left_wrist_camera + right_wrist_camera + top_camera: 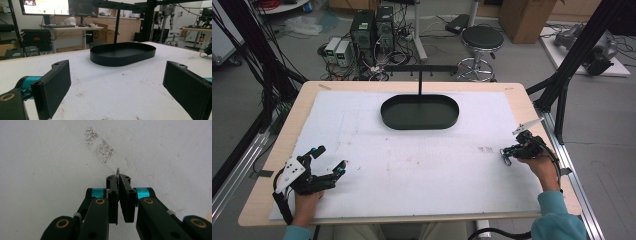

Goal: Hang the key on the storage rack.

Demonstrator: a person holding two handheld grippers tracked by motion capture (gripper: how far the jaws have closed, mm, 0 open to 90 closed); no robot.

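The right tool has its jaws nearly together, pinched on a thin metal piece whose edge pokes out just past the tips; it looks like a small ring or hook seen edge-on, though too little shows to say which. From the look of it, the piece is light, stiff and smooth, so it could easily swivel or slip out of flat pads. A grip well down on its body, squarely between the pads, seems safer than one at the very rim, as now.

Taking the black oval tray as the landmark, the piece sits with the right tool well to the tray's right and nearer the person, low over the white surface beside a pair of dark smudges.

The left tool rests well apart from the tray at its near left, jaws spread wide with nothing between them, facing the tray and its upright post.
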